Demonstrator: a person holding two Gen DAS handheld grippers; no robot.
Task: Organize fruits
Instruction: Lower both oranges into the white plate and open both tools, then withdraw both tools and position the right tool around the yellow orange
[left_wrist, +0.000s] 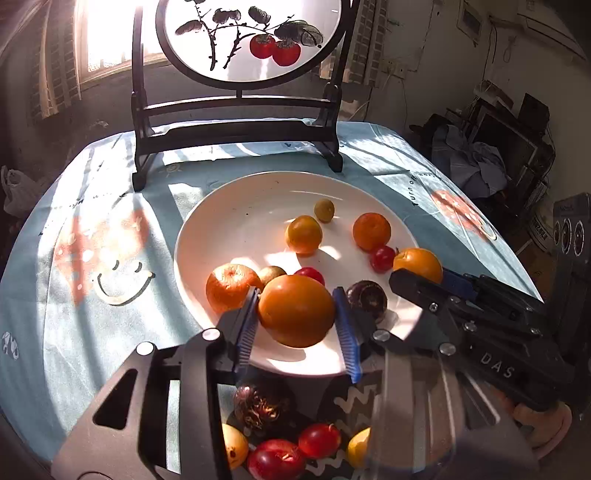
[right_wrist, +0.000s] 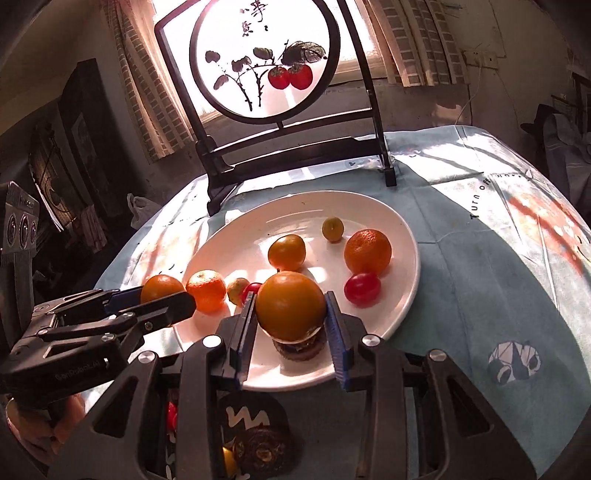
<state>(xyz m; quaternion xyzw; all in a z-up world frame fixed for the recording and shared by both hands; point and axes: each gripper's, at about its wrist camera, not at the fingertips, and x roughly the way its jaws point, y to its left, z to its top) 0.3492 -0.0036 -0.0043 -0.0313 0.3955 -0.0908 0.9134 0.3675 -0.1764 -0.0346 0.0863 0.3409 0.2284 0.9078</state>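
Observation:
A white plate (left_wrist: 229, 221) on the blue tablecloth holds several oranges, small red fruits and a dark round fruit (left_wrist: 367, 297). My left gripper (left_wrist: 297, 314) is shut on a large orange fruit (left_wrist: 295, 310) over the plate's near edge. My right gripper (right_wrist: 290, 314) is shut on another orange fruit (right_wrist: 291, 306), just above a dark fruit (right_wrist: 299, 347) on the plate (right_wrist: 369, 206). Each gripper shows in the other's view: the right (left_wrist: 424, 277) at the plate's right side, the left (right_wrist: 166, 299) at its left side.
A dark patterned dish (left_wrist: 354, 406) with red, yellow and dark fruits sits at the near table edge below the grippers. A dark wooden stand with a round painted screen (left_wrist: 236, 129) stands behind the plate. The tablecloth (left_wrist: 92, 240) spreads to both sides.

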